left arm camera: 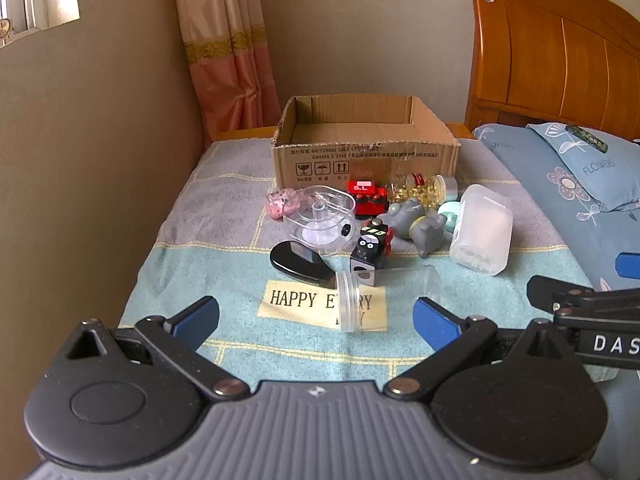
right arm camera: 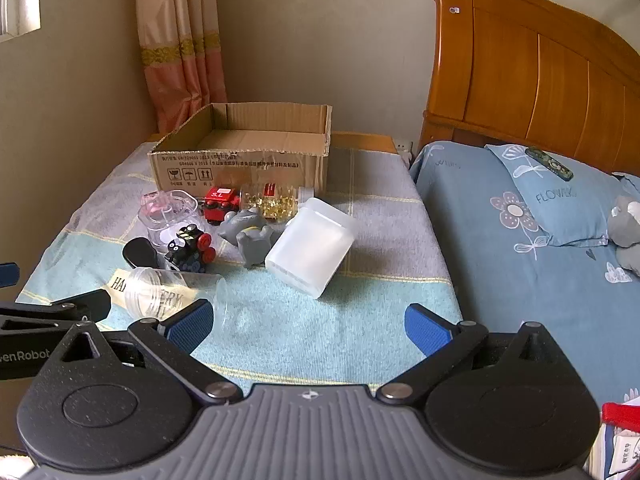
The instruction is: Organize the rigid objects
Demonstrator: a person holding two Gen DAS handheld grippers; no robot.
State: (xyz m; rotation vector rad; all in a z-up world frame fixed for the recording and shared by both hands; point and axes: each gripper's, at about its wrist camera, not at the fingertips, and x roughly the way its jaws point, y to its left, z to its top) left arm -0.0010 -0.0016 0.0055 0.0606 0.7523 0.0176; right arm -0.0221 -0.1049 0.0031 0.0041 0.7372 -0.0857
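An open cardboard box [left arm camera: 362,152] stands at the back of a towel-covered table; it also shows in the right wrist view [right arm camera: 240,160]. In front of it lies a pile: a clear round container [left arm camera: 320,224], a red toy truck [left arm camera: 366,196], a black toy train [left arm camera: 370,250], a grey elephant [left arm camera: 416,220], a jar of yellow capsules [left arm camera: 424,188], a frosted white box [left arm camera: 482,232], a black oval object [left arm camera: 298,262] and a clear jar on its side [left arm camera: 348,304]. My left gripper [left arm camera: 316,320] is open near the clear jar. My right gripper [right arm camera: 306,324] is open, before the frosted box [right arm camera: 312,244].
A bed with blue flowered bedding [right arm camera: 520,240] and a wooden headboard [right arm camera: 532,68] is on the right. A wall and a pink curtain [left arm camera: 228,48] stand to the left and behind. The towel [left arm camera: 248,272] has a "HAPPY EVERY DAY" label. A pink dice-like item [left arm camera: 282,202] lies left of the pile.
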